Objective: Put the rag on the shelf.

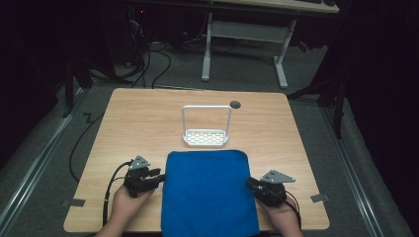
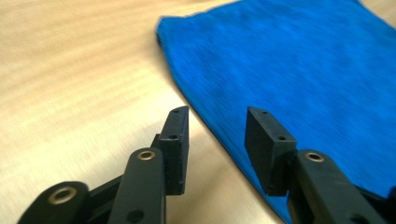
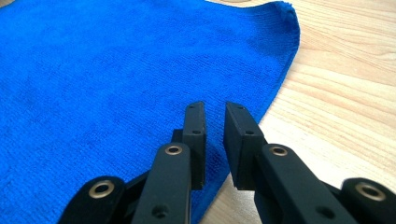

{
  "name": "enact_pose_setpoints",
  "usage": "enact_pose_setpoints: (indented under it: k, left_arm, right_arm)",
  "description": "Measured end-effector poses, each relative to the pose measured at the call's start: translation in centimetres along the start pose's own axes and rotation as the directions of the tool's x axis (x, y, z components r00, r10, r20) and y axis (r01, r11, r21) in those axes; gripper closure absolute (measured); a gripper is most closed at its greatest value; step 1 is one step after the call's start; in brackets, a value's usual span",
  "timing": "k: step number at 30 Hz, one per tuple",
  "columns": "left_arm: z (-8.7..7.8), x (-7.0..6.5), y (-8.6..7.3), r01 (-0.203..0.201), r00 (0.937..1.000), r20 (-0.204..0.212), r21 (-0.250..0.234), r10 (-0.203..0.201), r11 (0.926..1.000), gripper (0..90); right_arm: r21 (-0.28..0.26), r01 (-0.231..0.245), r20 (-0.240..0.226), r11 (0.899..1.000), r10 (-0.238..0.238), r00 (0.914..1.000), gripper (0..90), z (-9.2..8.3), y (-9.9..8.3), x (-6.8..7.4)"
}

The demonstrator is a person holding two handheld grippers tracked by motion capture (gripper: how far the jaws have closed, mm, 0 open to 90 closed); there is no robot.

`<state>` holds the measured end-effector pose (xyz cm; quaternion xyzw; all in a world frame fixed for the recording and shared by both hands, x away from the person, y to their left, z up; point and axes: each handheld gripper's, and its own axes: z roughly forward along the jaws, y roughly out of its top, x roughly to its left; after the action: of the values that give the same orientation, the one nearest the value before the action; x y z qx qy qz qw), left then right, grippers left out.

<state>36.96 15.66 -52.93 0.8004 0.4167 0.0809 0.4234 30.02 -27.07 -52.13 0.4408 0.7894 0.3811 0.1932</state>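
A blue cloth [image 1: 207,192] lies flat on the near half of the wooden table [image 1: 133,113], reaching to the front edge. My left gripper [image 1: 159,177] rests at the cloth's left edge. In the left gripper view it [image 2: 217,126] is open, one jaw over bare wood and the other over the cloth [image 2: 299,56], nothing pinched. My right gripper [image 1: 249,183] sits at the cloth's right edge. In the right gripper view its jaws [image 3: 215,121] stand a narrow gap apart just above the cloth's [image 3: 116,70] border, gripping nothing.
A white wire rack [image 1: 205,137] with a tall handle stands just beyond the cloth at the table's middle. A dark round hole [image 1: 235,104] is in the tabletop behind it. Tape pieces [image 1: 74,202] mark the front corners. A white-legged desk [image 1: 244,44] stands farther back.
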Motion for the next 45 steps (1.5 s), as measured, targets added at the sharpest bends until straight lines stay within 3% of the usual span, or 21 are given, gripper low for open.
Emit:
enact_pose_setpoints:
  k: [6,14,16,22,26,29,35,39,42,45]
  left_arm:
    - [2.4,1.2,2.2,0.003,0.9961,-0.088,-0.013,-0.004,0.9999,58.5]
    - [4.1,1.9,3.9,0.019,0.9947,-0.1,-0.057,-0.024,0.9982,62.1]
    - [4.5,2.2,4.0,0.029,0.9949,-0.096,-0.034,-0.032,0.999,66.3]
    - [5.4,1.8,4.5,-0.001,0.995,-0.1,-0.009,0.0,1.0,71.5]
    - [5.5,1.4,4.4,-0.036,0.99,-0.137,-0.006,0.035,0.9993,83.4]
    - [5.6,1.2,4.2,-0.05,0.9891,-0.139,-0.008,0.048,0.9987,86.7]
    - [5.5,1.8,4.3,-0.003,0.9937,-0.112,-0.015,0.002,0.9999,87.9]
    - [5.5,1.9,4.3,0.005,0.9945,-0.104,-0.016,-0.007,0.9999,87.8]
    - [5.4,1.9,4.3,0.004,0.9948,-0.102,-0.015,-0.006,0.9999,87.8]
    - [5.4,1.9,4.3,0.007,0.995,-0.1,-0.015,-0.009,0.9999,87.7]
  right_arm:
    - [-0.012,-0.004,-0.013,1.0,0.004,0.9999,78.6,-0.2,0.1,-0.2]
    - [-0.021,-0.028,-0.005,0.999,0.027,0.9996,78.5,-0.3,0.2,-0.5]
    - [-0.019,-0.022,-0.01,1.0,0.022,0.9997,77.6,-0.2,0.2,-0.4]
    - [-0.014,-0.017,-0.009,1.0,0.017,0.9998,75.8,0.0,0.3,-0.4]
    - [-0.012,-0.042,-0.015,0.999,0.042,0.999,68.6,0.2,0.3,-0.6]
    - [-0.028,-0.044,0.016,0.999,0.044,0.9989,65.1,0.3,0.7,-0.7]
    - [-0.047,-0.063,0.089,0.997,0.067,0.9938,53.8,1.5,2.1,-1.0]
    - [-0.052,-0.04,0.123,0.998,0.046,0.9913,53.9,2.8,3.6,-1.4]
    - [0.0,-0.031,0.153,1.0,0.031,0.9878,51.6,4.6,4.7,-2.3]
    - [0.019,-0.072,0.152,0.997,0.068,0.986,51.8,6.0,5.5,-3.2]
